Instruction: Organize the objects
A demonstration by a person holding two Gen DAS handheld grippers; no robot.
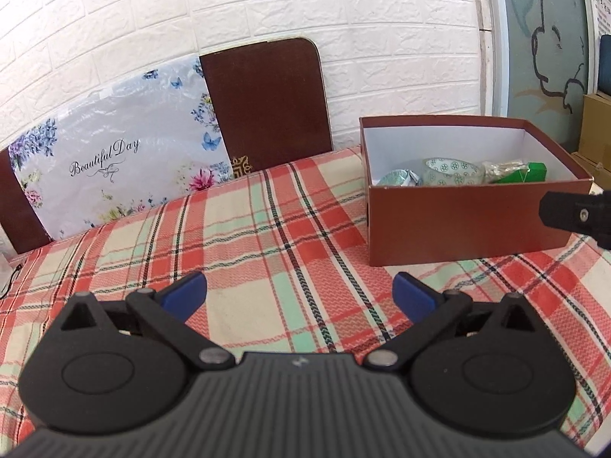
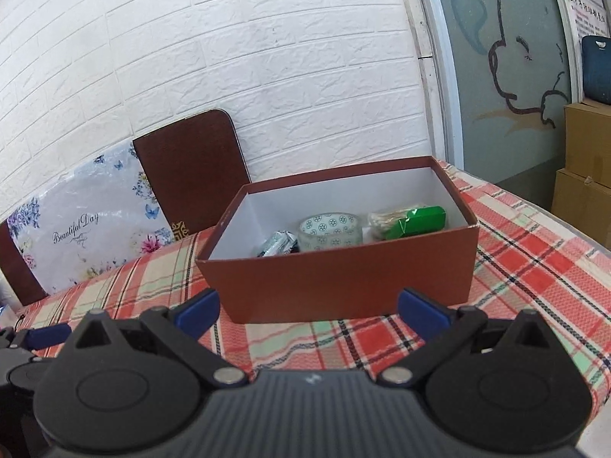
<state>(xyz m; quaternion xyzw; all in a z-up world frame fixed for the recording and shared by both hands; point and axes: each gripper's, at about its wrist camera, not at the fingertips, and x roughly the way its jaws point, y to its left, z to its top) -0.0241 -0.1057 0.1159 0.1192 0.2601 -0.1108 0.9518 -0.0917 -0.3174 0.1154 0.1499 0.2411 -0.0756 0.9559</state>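
The brown box (image 2: pixel 343 278) sits open on the plaid-clothed counter (image 1: pixel 267 229), before the white brick wall. Inside it lie a foil packet (image 2: pixel 277 245) at its left, a patterned tape roll (image 2: pixel 330 231) in the middle and a green packet (image 2: pixel 416 221) at its right. Both the left hand-held gripper (image 1: pixel 299 294) and the right hand-held gripper (image 2: pixel 308 309) hover in front of the box, jaws spread wide, nothing between them

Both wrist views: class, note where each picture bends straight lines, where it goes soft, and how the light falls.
Left wrist view: the brick wall courses bow near the edges; the left gripper body is soft, the red box sharper; light is even, shadows faint. Right wrist view: the door frame curves; the right gripper body blurs close up; the tape roll reads clearly.
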